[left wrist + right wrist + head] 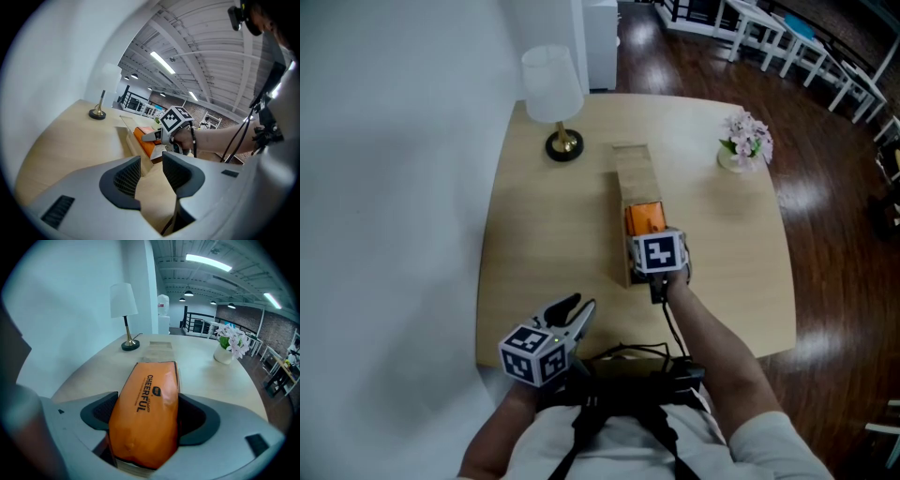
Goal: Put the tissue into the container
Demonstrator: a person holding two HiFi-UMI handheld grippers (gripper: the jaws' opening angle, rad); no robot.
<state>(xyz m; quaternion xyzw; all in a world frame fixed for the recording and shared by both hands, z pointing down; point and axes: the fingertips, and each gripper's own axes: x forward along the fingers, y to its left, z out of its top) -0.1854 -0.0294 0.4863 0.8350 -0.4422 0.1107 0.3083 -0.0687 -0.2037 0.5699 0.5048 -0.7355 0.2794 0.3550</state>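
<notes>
An orange tissue pack [644, 217] with black print lies lengthwise between the jaws of my right gripper [651, 236]. Both pads press on its sides, so the gripper is shut on it. In the right gripper view the tissue pack [149, 404] fills the gap of the gripper [147, 420]. It sits at the near end of a long wooden container [633, 178], whose far part [159, 351] shows beyond it. My left gripper [579, 307] hovers near the table's front left edge, open and empty. From the left gripper [151, 176] I see the pack [146, 141] tilted in the container.
On the round-cornered wooden table [544, 244], a white-shaded lamp [553, 94] stands at the back left. A small vase of pink flowers [745, 142] stands at the back right. A white wall runs along the left. Dark wood floor lies to the right.
</notes>
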